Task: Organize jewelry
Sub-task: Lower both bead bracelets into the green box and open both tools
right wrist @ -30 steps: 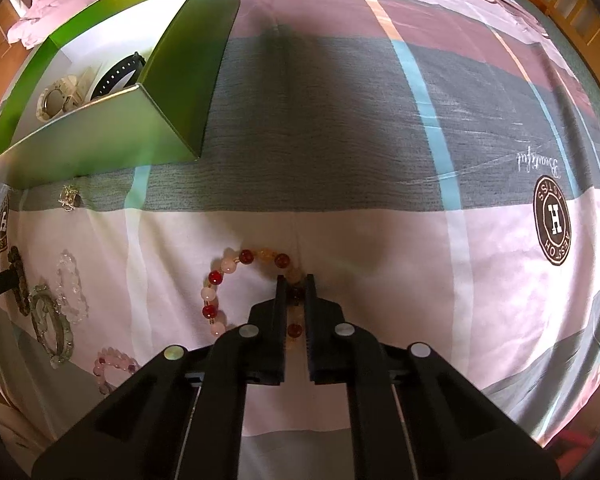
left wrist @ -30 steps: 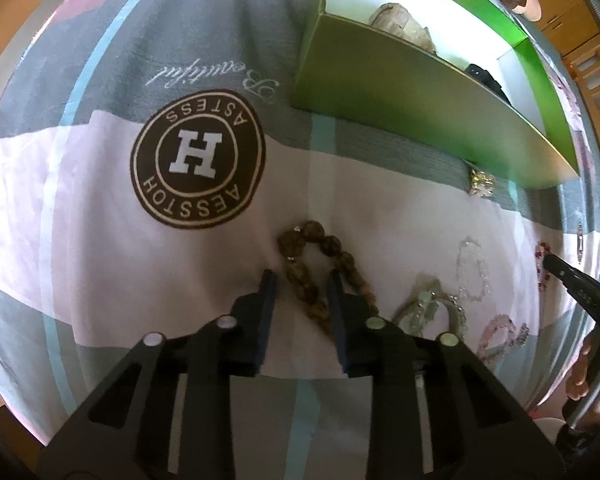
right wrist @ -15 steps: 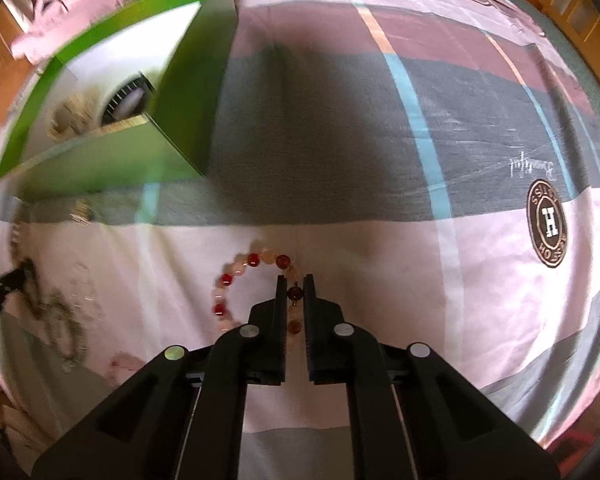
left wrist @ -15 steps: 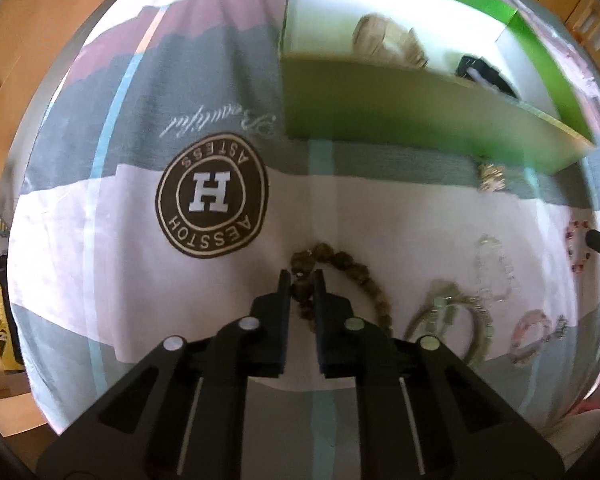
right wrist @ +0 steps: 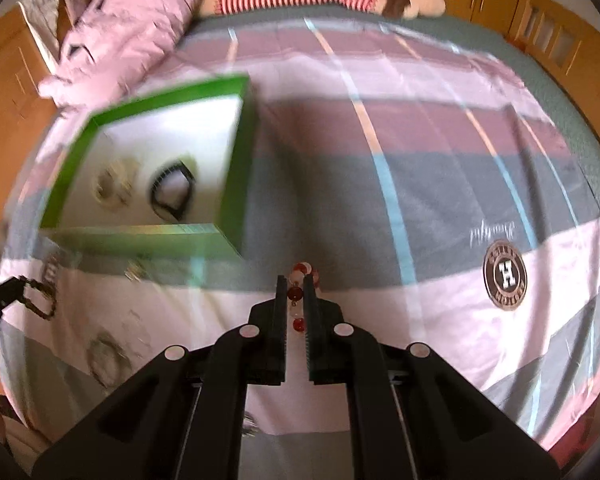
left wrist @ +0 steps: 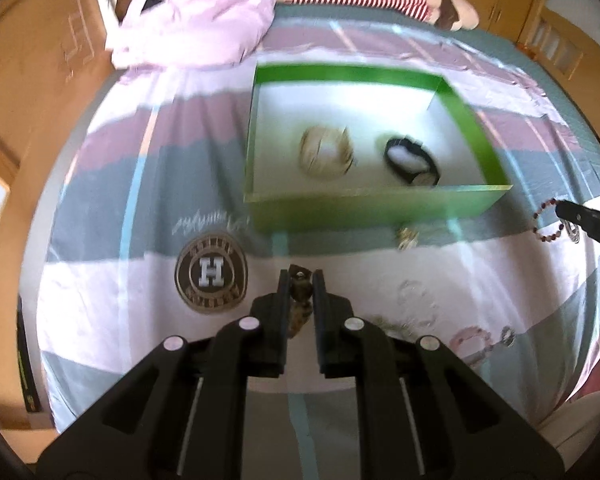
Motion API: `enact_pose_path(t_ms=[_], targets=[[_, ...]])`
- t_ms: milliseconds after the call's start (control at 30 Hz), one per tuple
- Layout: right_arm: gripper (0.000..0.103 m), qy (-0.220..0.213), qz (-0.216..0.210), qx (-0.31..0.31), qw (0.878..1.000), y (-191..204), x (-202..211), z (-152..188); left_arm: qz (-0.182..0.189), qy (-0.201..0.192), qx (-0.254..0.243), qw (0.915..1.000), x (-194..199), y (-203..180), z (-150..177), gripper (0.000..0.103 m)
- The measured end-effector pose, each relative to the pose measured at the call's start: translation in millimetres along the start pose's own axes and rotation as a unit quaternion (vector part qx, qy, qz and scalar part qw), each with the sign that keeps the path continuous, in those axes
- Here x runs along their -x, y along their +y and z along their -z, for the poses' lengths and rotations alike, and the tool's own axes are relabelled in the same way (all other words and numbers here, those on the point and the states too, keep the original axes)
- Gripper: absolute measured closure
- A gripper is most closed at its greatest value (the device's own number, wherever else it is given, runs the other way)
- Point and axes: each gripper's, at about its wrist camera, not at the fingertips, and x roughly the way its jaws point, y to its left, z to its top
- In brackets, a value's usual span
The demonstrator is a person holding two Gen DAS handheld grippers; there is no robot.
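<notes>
While both bracelets hang pinched, the green box (left wrist: 364, 204) waits ahead.
Left view: left hand-held gripper (left wrist: 299, 280) clenched on the brown bead bracelet (left wrist: 300, 304), limp above the bed. Right view: right hand-held gripper (right wrist: 295, 286) clamping the red bead bracelet (right wrist: 298, 300); light, floppy, best gripped across the strand.

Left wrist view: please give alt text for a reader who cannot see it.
The left gripper is shut on a brown bead bracelet, lifted above a striped bedsheet. Ahead sits an open green box holding a pale bracelet and a black watch; more jewelry lies on the sheet to the right.
</notes>
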Motion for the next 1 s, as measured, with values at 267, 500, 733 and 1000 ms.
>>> enact_pose_path(t_ms=[267, 500, 733, 1000], targets=[[0.096, -0.078, -0.040, 0.025, 0.996, 61.7, 33.5, -50.2, 0.014, -0.047, 0.006, 0.9988, 21.7, -9.0, -60.3, 0.092], [0.096, -0.070, -0.080, 0.007, 0.994, 99.6, -11.8, -102.9, 0.037, -0.042, 0.004, 0.9984, -16.9, -17.5, -127.8, 0.092], [0.096, -0.032, -0.082, -0.012, 0.996, 103.5, -69.5, -147.8, 0.030, 0.002, 0.019, 0.9994, -98.9, 0.7, -175.2, 0.092], [0.096, -0.005, -0.059, 0.008, 0.998, 106.7, -122.6, -163.8, 0.031, 0.018, 0.032, 0.9989, -148.4, 17.6, -192.9, 0.092]])
